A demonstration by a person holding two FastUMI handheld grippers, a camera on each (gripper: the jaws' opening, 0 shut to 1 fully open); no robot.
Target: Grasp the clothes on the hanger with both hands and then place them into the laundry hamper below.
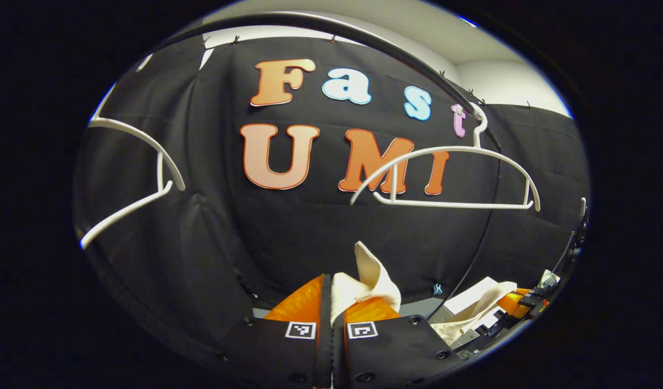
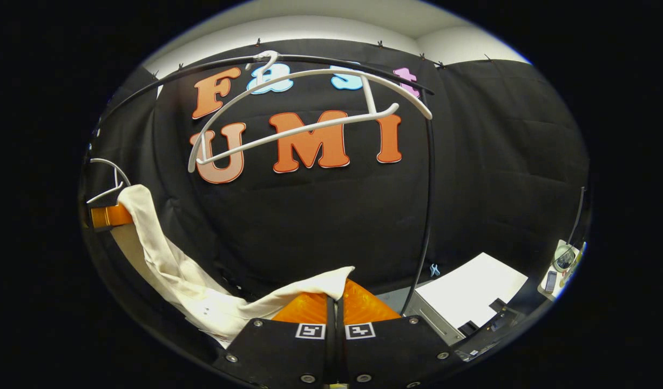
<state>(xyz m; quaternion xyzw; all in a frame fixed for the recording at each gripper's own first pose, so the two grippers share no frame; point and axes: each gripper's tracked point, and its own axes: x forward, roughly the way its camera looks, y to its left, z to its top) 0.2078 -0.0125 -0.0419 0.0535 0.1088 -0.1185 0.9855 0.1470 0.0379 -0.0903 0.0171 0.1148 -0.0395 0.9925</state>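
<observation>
Carrying the cream shirt [image 2: 164, 270] down evenly is what matters now: you hold it off the hanger with both claws, so judge the step as the lowering into the hamper, which I cannot see from here. Keep both claws level and apart enough that the cloth between them sags only a little, and do not loosen either one until the bulk of the cloth is over the hamper's mouth.

Starting on the left, your left claw [image 1: 331, 302] is clenched on a fold of the shirt; the cream cloth sticks up from between its orange fingers [image 1: 302, 302], right at the tips. In the right gripper view that same claw shows far off at the left edge, with the shirt draped down from it.

From there the cloth runs in a slack band down and across to your right claw [image 2: 334, 297], which is also clamped on it; the hem lies over its left finger and ends at the tips.

Above, the white hanger [image 2: 310, 108] hangs bare on the black rail [image 2: 337, 59], well clear of the shirt. A second bare hanger [image 1: 148, 178] hangs farther left. Mind the rail's upright post [image 2: 426, 216] just beside your right claw as you descend.
</observation>
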